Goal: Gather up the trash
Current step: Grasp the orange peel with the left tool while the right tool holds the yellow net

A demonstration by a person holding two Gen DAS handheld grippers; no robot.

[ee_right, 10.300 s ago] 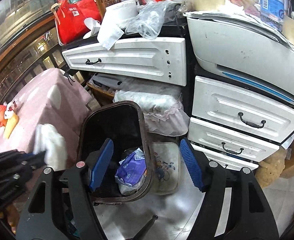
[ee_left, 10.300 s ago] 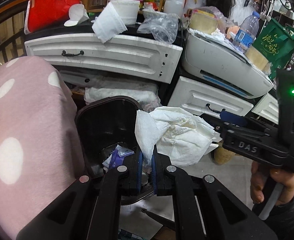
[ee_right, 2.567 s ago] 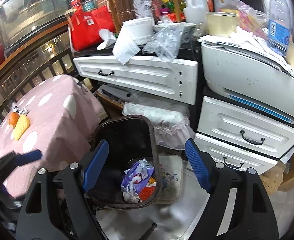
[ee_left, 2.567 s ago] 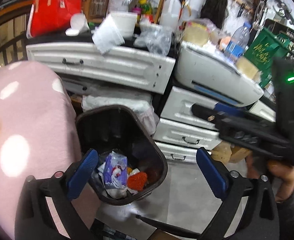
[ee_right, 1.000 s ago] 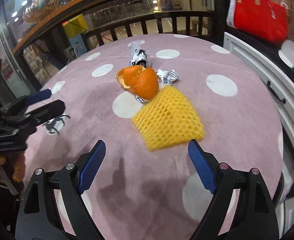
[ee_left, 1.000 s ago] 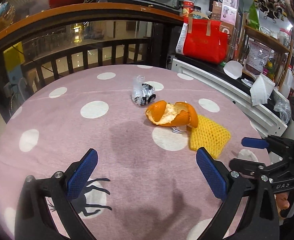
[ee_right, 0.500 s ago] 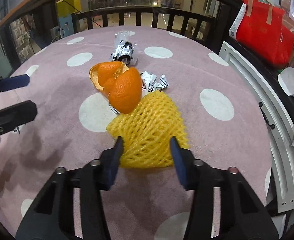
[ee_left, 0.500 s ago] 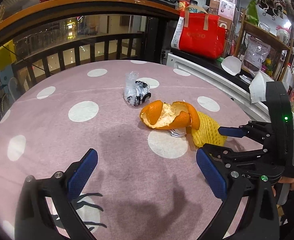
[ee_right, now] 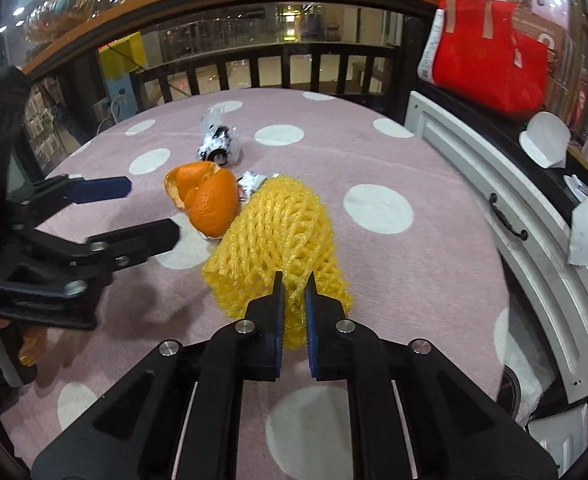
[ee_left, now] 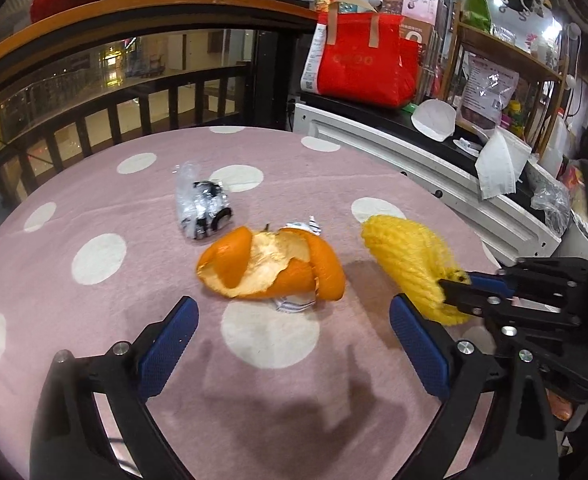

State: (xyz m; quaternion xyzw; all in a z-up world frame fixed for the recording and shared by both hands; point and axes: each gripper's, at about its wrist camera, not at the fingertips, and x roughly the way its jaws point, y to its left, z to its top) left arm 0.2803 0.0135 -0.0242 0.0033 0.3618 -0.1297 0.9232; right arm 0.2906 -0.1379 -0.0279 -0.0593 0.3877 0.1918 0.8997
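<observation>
- Tablecloth (ee_right: 394,152): pink with white polka dots.
- Foam fruit net (ee_right: 282,232): bright yellow mesh.
- Orange peel (ee_left: 270,268): orange outside, pale inside.
- Crumpled wrapper (ee_left: 202,208): clear, black and silver.
- Bag (ee_left: 364,60): red, tan handles.
- Gripper pads (ee_left: 166,346): blue.

A round table under a pink cloth with white dots (ee_left: 106,208) stands beside a dark wooden railing (ee_left: 134,96). To its right runs a white panelled cabinet (ee_left: 434,168), with a wooden shelf rack (ee_left: 506,56) behind.

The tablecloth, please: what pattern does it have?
Pink tablecloth with white polka dots, clearest in the left wrist view.
</observation>
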